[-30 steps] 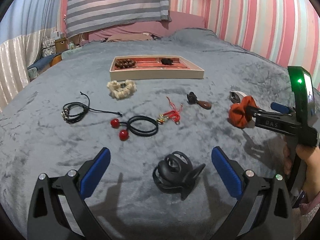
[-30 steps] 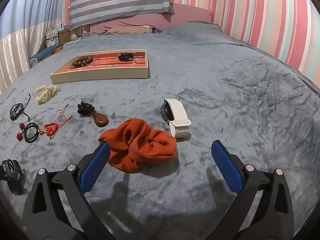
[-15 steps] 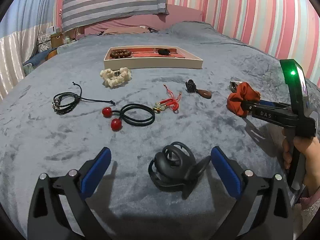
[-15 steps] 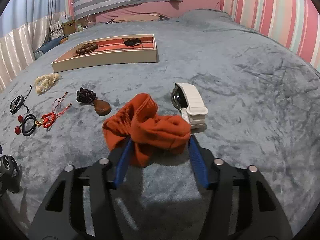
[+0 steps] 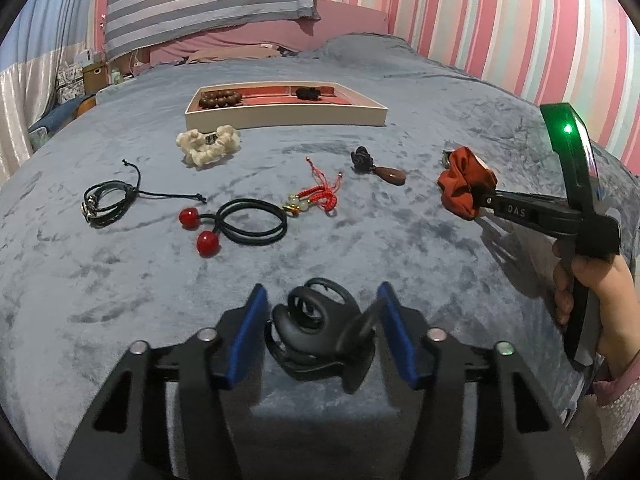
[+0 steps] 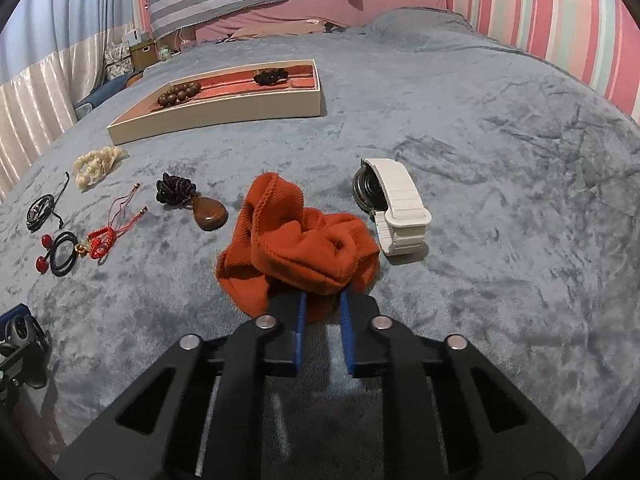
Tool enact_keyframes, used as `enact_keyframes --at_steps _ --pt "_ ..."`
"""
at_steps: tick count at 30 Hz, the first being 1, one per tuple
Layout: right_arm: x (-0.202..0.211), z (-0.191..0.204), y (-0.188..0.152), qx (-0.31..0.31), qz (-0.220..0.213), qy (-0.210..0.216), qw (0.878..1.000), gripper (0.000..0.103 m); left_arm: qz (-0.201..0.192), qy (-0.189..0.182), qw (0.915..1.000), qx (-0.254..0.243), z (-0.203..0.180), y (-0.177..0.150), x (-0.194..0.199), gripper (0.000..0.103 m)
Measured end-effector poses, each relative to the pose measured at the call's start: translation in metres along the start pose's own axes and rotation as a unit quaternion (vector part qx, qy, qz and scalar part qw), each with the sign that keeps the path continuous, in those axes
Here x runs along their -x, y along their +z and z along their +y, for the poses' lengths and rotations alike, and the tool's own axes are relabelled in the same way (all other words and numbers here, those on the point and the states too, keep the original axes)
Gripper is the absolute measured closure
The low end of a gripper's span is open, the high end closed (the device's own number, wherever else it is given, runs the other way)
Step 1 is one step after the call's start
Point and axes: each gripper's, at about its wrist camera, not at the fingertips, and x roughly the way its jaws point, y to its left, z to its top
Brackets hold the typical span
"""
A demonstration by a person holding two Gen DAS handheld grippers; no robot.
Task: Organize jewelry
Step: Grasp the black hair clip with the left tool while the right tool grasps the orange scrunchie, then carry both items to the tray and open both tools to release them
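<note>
While only two pieces lay in the tray, a brown bead bracelet and a dark item, most remained loose on the blanket in front of it. Left of the tray: black cord bracelet. Nearer: cream scrunchie, cherry hair tie. The left gripper was closing around the black claw clip, pads not yet pressing. Right of the tray, the right gripper was closing, pinching the orange scrunchie. Judged early.

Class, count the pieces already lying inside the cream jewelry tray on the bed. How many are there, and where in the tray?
2: a brown bead bracelet at the tray's left end, and a dark bead cluster right of centre. The near wall could hide something small.
</note>
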Motion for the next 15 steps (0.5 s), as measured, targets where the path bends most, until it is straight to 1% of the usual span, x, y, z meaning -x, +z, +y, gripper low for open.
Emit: enact_keyframes --at_steps 1,4,7,15 --pt "0.0 0.0 0.0 -0.001 0.0 0.001 1.0 0.093 0.002 0.002 1.0 0.001 0.0 0.0 -0.001 0.054" --pt "0.0 -0.001 0.0 -0.003 0.0 0.003 1.0 0.095 0.004 -0.007 0.9999 0.01 0.004 0.0 -0.001 0.054" --pt "0.002 -0.002 0.001 -0.005 -0.003 0.004 1.0 0.097 0.003 -0.005 0.9999 0.01 0.005 0.001 0.001 0.054" --pt "0.007 -0.003 0.003 -0.012 -0.014 0.002 1.0 0.098 -0.002 0.001 0.9998 0.02 0.014 0.009 0.002 0.054"
